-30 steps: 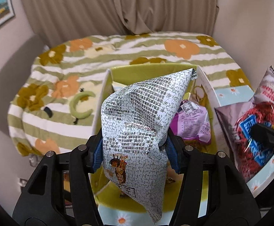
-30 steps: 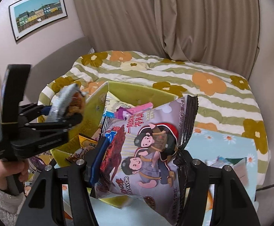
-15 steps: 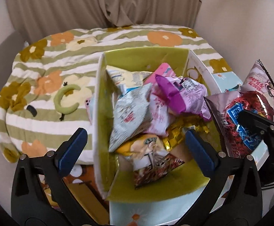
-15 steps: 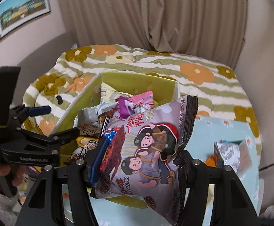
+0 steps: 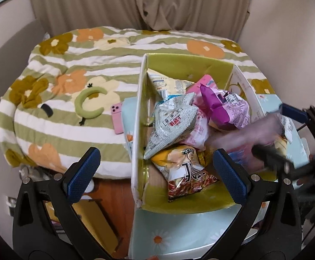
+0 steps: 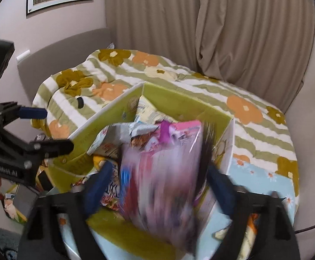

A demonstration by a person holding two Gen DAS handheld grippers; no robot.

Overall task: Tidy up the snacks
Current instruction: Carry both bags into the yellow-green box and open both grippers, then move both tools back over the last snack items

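Both wrist views down (close) on box (image 5: 185,65)

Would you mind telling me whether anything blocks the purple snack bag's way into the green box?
Nothing visible does. The purple snack bag, blurred, sits between the right gripper's opening jaws, right above the green box, which is open-topped, with only other snack packets inside.

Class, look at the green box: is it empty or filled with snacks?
Filled: the green box holds a heap of snack packets, including a grey packet and a purple one.
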